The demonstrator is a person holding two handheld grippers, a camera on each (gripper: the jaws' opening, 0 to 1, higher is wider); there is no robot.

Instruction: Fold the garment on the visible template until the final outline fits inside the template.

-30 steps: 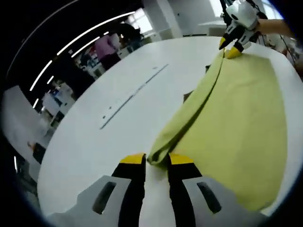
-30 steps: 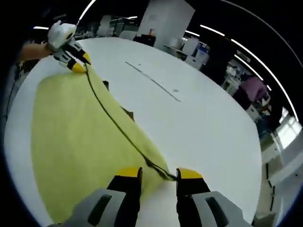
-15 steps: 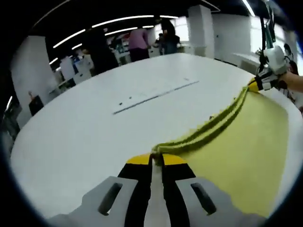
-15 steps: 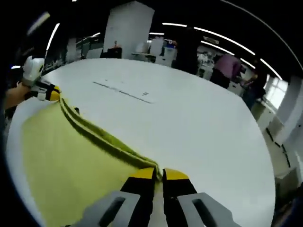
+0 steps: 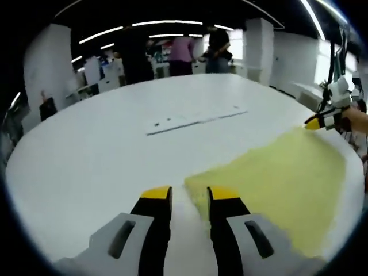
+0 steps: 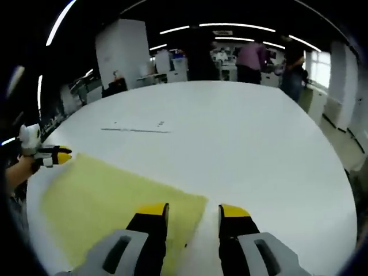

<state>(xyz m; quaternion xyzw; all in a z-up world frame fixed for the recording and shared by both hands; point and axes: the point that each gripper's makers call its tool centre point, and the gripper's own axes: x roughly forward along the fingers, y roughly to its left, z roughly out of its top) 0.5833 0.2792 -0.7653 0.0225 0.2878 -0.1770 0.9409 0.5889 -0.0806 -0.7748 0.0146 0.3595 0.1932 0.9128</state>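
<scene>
A yellow-green garment (image 5: 276, 184) lies flat on a wide white table (image 5: 103, 149). The left gripper (image 5: 189, 195) and right gripper (image 6: 192, 211) each hover at a garment corner, jaws apart, holding nothing. No template outline is discernible, so the fold may overhang it. A thin dark line (image 5: 195, 121) crosses the table beyond the garment; people stand farther off in a strip-lit hall.

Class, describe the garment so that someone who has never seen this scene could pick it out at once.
Start at the big white table. The garment lies flat near its edge, in front of both grippers. It is a plain yellow-green cloth, the one coloured patch on the white top.
</scene>
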